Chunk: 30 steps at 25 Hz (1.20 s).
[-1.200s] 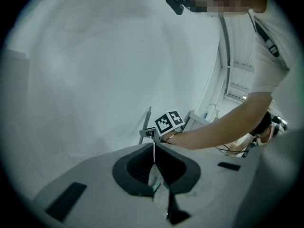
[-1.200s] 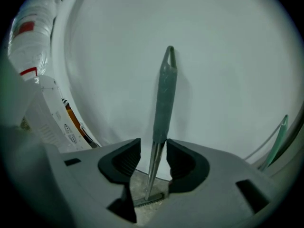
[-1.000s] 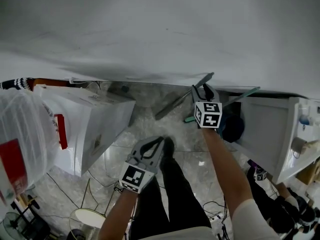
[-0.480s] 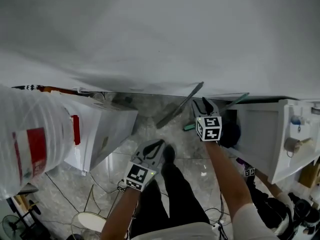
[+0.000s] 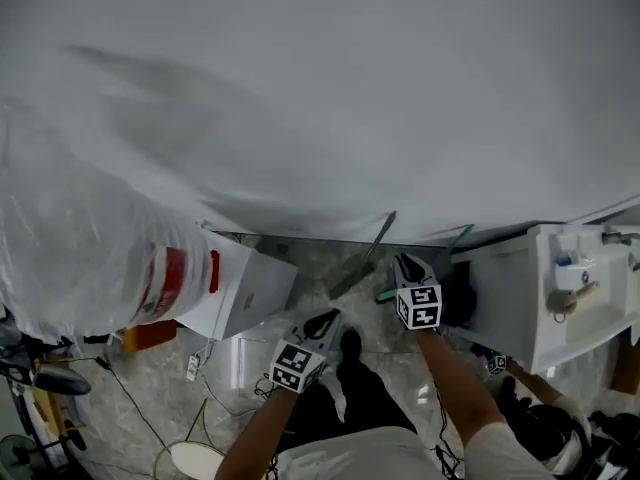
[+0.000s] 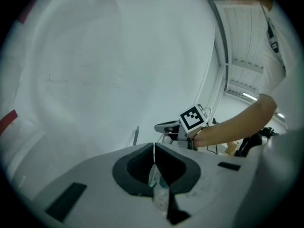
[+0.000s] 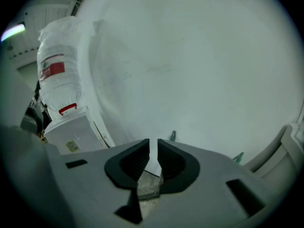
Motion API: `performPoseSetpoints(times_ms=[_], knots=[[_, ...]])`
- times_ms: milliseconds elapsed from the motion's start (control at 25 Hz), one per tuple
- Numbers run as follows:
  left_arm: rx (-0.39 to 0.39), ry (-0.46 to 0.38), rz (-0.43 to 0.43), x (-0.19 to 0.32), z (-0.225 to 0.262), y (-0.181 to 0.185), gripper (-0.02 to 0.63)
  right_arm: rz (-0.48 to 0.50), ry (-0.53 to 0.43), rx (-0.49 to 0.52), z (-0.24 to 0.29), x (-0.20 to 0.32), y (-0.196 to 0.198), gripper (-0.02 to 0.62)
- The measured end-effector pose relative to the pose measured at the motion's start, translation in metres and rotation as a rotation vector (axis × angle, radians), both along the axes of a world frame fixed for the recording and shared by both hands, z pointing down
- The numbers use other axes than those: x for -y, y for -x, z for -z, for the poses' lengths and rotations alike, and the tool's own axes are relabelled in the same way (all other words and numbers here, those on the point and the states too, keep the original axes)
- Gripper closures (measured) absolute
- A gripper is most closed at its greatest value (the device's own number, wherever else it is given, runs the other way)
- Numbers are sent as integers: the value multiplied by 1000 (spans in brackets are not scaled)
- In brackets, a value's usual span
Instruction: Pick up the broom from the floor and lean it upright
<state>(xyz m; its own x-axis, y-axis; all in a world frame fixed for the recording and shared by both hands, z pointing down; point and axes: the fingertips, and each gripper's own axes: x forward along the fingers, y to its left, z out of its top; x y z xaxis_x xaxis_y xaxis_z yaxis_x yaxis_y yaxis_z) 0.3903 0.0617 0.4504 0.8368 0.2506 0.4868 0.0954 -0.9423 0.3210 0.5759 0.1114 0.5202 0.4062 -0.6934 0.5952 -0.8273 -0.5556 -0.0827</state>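
A plain white wall [image 5: 320,98] fills the upper part of the head view. At the left, a big bottle wrapped in clear plastic [image 5: 110,258], with 1 red label, sits atop a white box [image 5: 250,293]. A red handle shows where the 2 meet. An orange thing [image 5: 150,336] lies at the box's foot. Thin cables [image 5: 130,400] cross the grey marbled floor [image 5: 240,353] near a round white object [image 5: 195,460]. A white cabinet [image 5: 515,288] stands at the right.
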Motion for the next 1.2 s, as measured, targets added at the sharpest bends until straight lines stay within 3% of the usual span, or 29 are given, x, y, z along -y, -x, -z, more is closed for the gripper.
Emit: performPoseSetpoints(times_ms=[200,520,1000,1200], knots=[[-37,-1,-2,0,47,10,595,16,-31,-49,72,1,23,567],[-90,2,-48,-5,112,59,597,44,-39,-102,159,-24,98,598],[-137,1,-154,-4,168,135,595,19,-90,-89,237,-66,226,598],[-156,-8,-210,-14,181,157,596,-14,-108,-123,261,-91,259,597]])
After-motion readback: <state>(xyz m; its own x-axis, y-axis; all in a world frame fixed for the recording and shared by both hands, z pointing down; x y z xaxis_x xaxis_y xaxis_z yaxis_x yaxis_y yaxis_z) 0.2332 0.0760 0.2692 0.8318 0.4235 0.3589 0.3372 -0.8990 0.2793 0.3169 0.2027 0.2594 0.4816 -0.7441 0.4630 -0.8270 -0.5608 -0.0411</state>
